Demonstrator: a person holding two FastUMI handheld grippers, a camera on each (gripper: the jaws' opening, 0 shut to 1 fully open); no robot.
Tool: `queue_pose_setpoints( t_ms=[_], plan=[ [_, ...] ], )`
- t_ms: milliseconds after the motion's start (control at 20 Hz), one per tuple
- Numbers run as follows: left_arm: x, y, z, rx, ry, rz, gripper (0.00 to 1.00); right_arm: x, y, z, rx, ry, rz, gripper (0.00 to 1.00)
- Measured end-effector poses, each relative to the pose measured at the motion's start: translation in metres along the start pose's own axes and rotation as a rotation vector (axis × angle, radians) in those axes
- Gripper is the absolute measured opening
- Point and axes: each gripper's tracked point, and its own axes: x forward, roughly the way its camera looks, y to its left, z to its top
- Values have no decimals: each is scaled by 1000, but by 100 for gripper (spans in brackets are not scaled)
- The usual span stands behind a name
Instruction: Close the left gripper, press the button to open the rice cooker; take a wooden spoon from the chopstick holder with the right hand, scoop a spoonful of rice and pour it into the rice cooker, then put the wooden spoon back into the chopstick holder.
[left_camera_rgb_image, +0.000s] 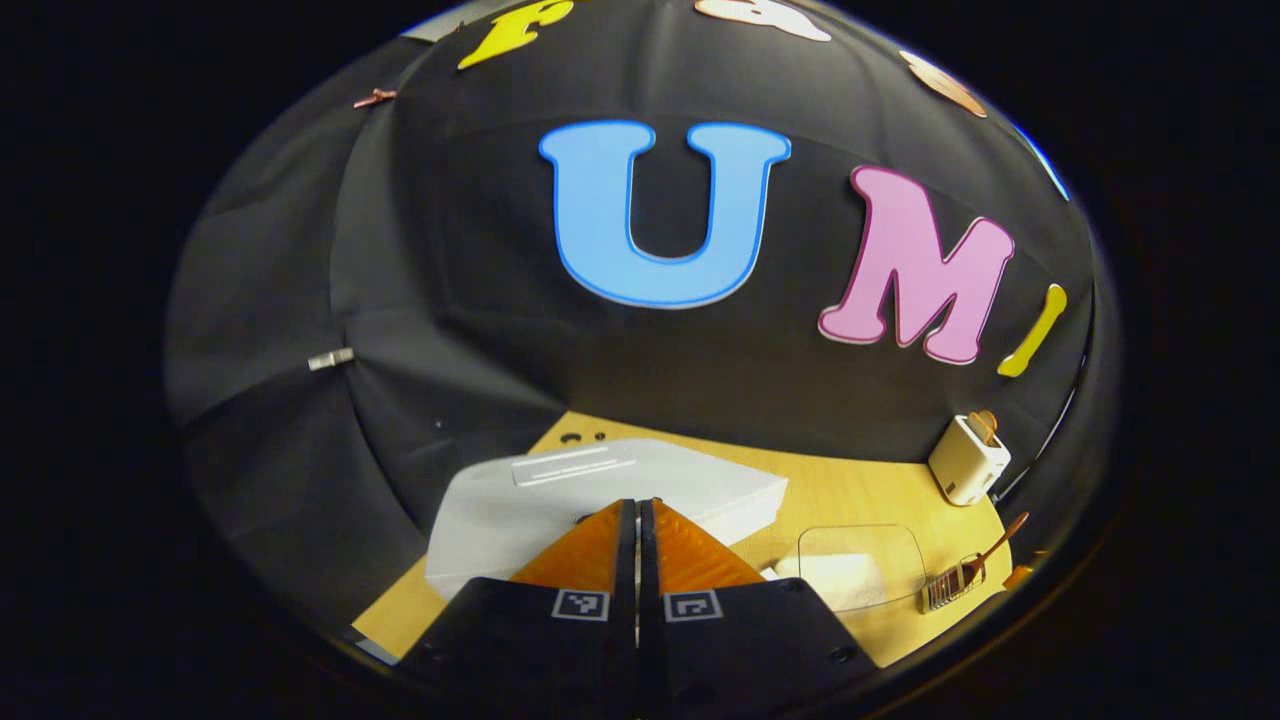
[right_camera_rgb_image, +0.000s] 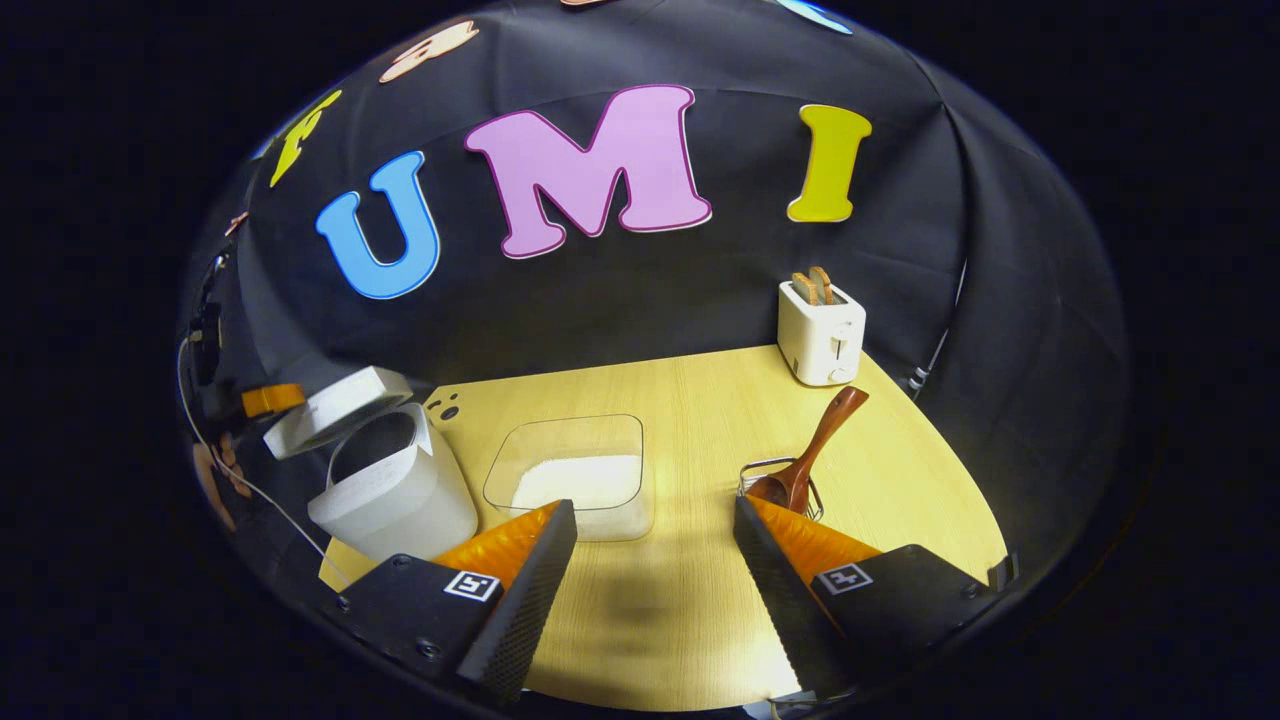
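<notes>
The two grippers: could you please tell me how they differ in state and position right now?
The left gripper is shut, fingers together, empty; the right gripper is open, fingers wide apart, also empty. The left one points at the rice cooker, whose lid stands open in the right gripper view; the right one faces the table between the rice tub and the holder with the spoon.

Right gripper (right_camera_rgb_image: 655, 520) jaws wide apart above table (right_camera_rgb_image: 700, 420). Rice cooker (right_camera_rgb_image: 390, 490) lid up, left. Rice tub (right_camera_rgb_image: 580, 475) centre. Wooden spoon (right_camera_rgb_image: 815, 445) in chopstick holder (right_camera_rgb_image: 780, 480). Toaster (right_camera_rgb_image: 822, 335) behind.
</notes>
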Motion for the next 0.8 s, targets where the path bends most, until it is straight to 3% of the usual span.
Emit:
queue_pose_setpoints(
  t_ms=[400,800],
  plan=[
    [-28,-2,10,12,-70,-73,5,-3,2,2,11,-16,-46,98],
    [-44,-15,1,40,-72,-183,5,-4,-22,18,55,-68,-159,98]
  ],
)
